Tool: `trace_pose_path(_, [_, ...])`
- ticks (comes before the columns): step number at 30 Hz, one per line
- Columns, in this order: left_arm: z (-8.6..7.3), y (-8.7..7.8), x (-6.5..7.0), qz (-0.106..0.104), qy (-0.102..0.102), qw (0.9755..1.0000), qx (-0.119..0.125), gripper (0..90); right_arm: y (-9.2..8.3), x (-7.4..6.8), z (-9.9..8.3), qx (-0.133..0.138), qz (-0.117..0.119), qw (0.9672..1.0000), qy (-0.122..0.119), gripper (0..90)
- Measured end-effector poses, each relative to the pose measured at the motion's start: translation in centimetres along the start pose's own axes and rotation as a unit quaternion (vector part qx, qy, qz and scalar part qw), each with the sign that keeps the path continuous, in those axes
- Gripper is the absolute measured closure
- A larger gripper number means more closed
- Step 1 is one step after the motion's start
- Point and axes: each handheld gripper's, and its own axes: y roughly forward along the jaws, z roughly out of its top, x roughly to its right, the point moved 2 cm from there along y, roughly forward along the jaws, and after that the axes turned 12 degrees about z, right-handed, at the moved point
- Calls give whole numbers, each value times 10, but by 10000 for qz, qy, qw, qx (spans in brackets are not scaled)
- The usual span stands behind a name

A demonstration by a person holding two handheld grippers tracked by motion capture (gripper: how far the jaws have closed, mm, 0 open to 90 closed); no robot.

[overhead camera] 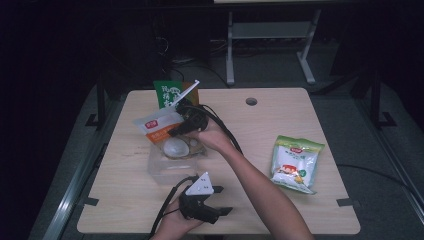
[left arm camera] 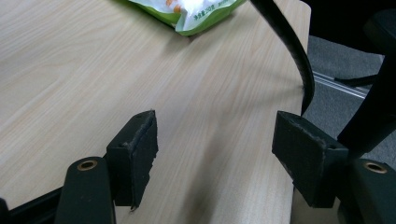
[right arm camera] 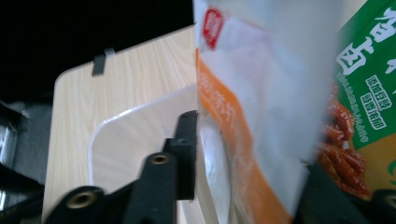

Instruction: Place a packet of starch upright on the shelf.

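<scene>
A white and orange snack bag [overhead camera: 157,124] [right arm camera: 261,93] stands tilted over the far rim of a clear plastic box [overhead camera: 167,169] [right arm camera: 130,135] on the wooden table [overhead camera: 260,125]. My right gripper [overhead camera: 175,131] [right arm camera: 247,158] reaches across the box with this bag between its parted jaws. One pad sits at the bag's edge and the bag hides the other. Behind it leans a green bag [overhead camera: 167,92] [right arm camera: 369,93]. Near the table's front edge my left gripper [overhead camera: 225,200] [left arm camera: 215,149] rests open, with bare table between its pads.
A green and white packet [overhead camera: 295,162] [left arm camera: 196,11] lies flat at the right of the table. A pale round packet [overhead camera: 175,147] sits inside the clear box. A cable hole [overhead camera: 251,101] is at the back. The right gripper's cable [left arm camera: 289,42] runs across the left gripper view.
</scene>
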Motion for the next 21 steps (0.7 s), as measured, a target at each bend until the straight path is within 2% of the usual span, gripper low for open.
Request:
trace_pose_path(3, [0, -1, 0, 5, -57, 10000, 23, 304, 1, -1, 8, -183, -57, 9998, -64, 663])
trace_pose_path(5, [0, -1, -1, 12, -46, 10000, 19, 304, 1, 0, 13, -362, -118, 9993, -45, 663])
trace_pose_path(7, [0, -1, -1, 2, -71, 10000, 22, 303, 1, 1, 18, -403, -161, 9991, -9, 663])
trace_pose_path(8, [0, -1, -1, -2, -80, 10000, 30, 303, 1, 1, 21, -494, -141, 9987, 73, 664])
trace_pose_path(12, [-1, -1, -1, -8, -72, 10000, 47, 303, 0, 3, 33, -730, -142, 9972, 83, 684])
trace_pose_path(15, [-1, 0, 0, -24, -108, 9999, 29, 303, -1, 3, 36, -834, -162, 9964, 64, 743])
trace_pose_path(19, [-1, 0, 1, -34, -124, 9999, 32, 304, 1, 5, 36, -905, -191, 9957, 78, 886])
trace_pose_path(21, [-1, 0, 1, -22, -92, 9999, 38, 304, 1, 3, 35, -844, -129, 9963, 57, 894])
